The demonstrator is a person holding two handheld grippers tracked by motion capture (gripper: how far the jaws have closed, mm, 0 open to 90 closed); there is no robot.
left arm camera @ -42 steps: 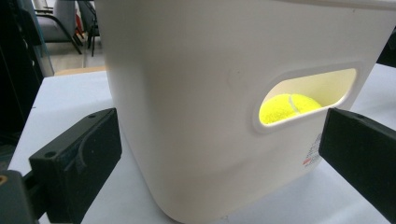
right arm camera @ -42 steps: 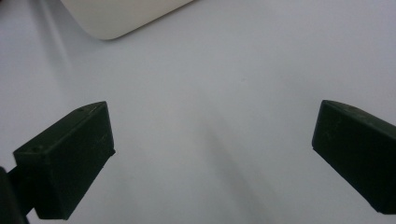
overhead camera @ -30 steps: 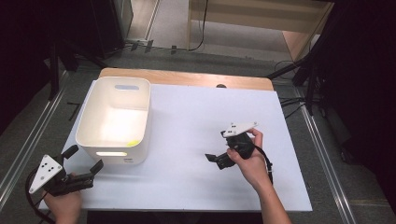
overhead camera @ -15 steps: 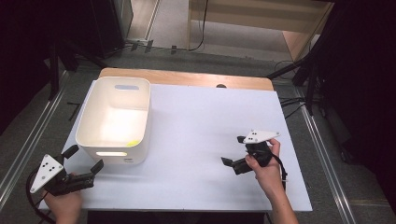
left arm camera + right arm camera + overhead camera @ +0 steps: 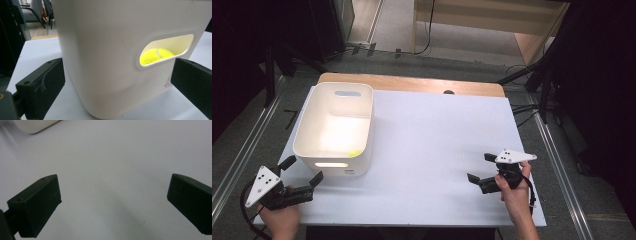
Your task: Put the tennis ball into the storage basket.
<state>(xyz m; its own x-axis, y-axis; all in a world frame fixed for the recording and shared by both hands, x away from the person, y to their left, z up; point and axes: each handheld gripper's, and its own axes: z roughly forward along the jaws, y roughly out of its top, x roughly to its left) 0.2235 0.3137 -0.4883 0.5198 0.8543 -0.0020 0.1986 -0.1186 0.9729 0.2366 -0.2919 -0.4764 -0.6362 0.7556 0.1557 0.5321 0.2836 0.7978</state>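
White table (image 5: 432, 150) holds 1 bin (image 5: 337, 127), 1 tennis ball (image 5: 155, 55); 2 grippers released, empty.

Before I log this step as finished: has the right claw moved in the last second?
Yes. The right claw has pulled back from mid-table toward the person's near right corner, farther from the bin.

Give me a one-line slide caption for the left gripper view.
Open left gripper faces a white bin, a yellow tennis ball visible through its handle slot.

Grey floor (image 5: 402, 30) around the white table (image 5: 442, 145) — wooden furniture (image 5: 482, 15) behind, dark sides.
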